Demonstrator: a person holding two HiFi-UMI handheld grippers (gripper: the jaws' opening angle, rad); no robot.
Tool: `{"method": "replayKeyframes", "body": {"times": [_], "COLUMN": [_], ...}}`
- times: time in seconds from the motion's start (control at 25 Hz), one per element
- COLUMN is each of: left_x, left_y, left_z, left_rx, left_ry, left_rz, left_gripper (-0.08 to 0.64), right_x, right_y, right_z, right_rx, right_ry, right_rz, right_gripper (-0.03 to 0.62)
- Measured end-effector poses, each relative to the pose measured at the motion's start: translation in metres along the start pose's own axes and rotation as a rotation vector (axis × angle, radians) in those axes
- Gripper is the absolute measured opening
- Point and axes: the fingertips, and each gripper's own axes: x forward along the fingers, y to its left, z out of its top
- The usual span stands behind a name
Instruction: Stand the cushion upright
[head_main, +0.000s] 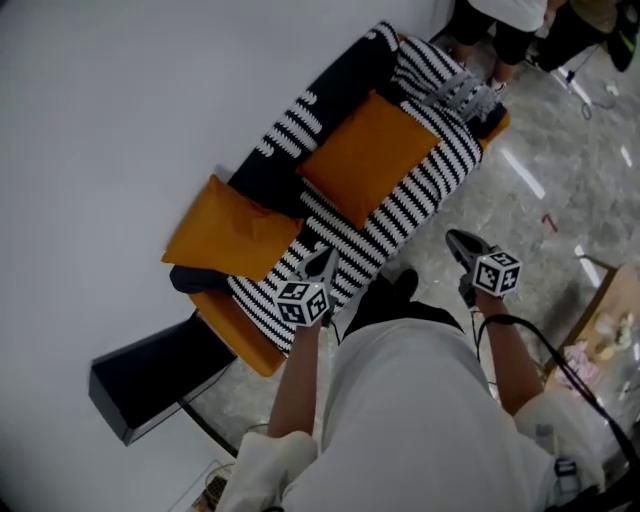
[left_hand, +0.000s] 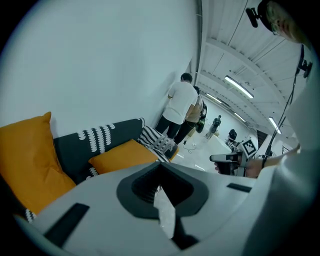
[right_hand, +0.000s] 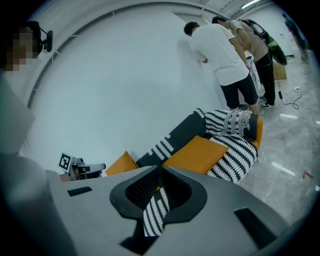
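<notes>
- The cushion (head_main: 368, 158) that the task seems to mean is the orange one in the middle of the seat. It lies flat with its far edge close to the dark backrest (head_main: 335, 85), so it is not yet upright.
- A second orange cushion (head_main: 228, 228) sits at the left end of the sofa (head_main: 415, 200), raised and leaning toward the wall (head_main: 120, 100). It probably shows the pose wanted for the flat one.
- The seat under its striped cover looks soft, so the flat cushion will likely need the backrest behind it to stay standing.
- The left gripper (head_main: 320, 262) hovers over the near edge of the seat, between the two cushions and apart from both. Its jaws are closed together with nothing in them.
- The right gripper (head_main: 462, 245) is over the floor (head_main: 560, 200), just off the near side of the sofa and apart from the flat cushion. Its jaws are also pressed together and empty.
- Both grippers point toward the sofa, which suggests an approach; the jaws must open before they can take a cushion edge.
- Other people (head_main: 510, 20) stand beyond the far right end of the sofa, well apart from the cushion.
</notes>
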Motion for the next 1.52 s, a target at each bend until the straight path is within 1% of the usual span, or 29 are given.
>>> {"method": "replayKeyframes", "body": {"times": [0.28, 0.44, 0.6, 0.72, 0.92, 1.12, 1.24, 1.4, 1.52], "left_x": [0.014, 0.022, 0.025, 0.032, 0.039, 0.047, 0.058, 0.076, 0.096], "left_y": [0.029, 0.059, 0.082, 0.095, 0.112, 0.12, 0.121, 0.121, 0.122], "left_z": [0.02, 0.028, 0.029, 0.034, 0.047, 0.057, 0.065, 0.072, 0.072], "left_rx": [-0.005, -0.018, -0.036, -0.023, 0.009, 0.026, 0.028, 0.022, 0.011], "left_ry": [0.013, 0.03, 0.052, 0.07, 0.088, 0.109, 0.105, 0.096, 0.113], "left_rz": [-0.026, -0.028, -0.044, -0.058, -0.084, -0.084, -0.074, -0.049, -0.026], "left_gripper": [0.002, 0.002, 0.002, 0.002, 0.002, 0.002, 0.002, 0.002, 0.002], "right_x": [0.032, 0.059, 0.073, 0.088, 0.111, 0.124, 0.133, 0.149, 0.163], "right_y": [0.007, 0.005, 0.01, 0.01, 0.016, 0.014, 0.005, -0.006, -0.017], "right_z": [0.018, 0.016, 0.01, 0.012, 0.017, 0.018, 0.023, 0.02, 0.024], "right_rx": [-0.001, 0.027, 0.046, 0.046, 0.008, 0.029, 0.029, 0.024, 0.021], "right_ry": [-0.001, 0.014, 0.032, 0.033, 0.041, 0.046, 0.058, 0.106, 0.137], "right_rz": [-0.026, -0.052, -0.082, -0.102, -0.117, -0.116, -0.107, -0.074, -0.049], "right_gripper": [0.051, 0.051, 0.051, 0.051, 0.051, 0.051, 0.051, 0.051, 0.051]}}
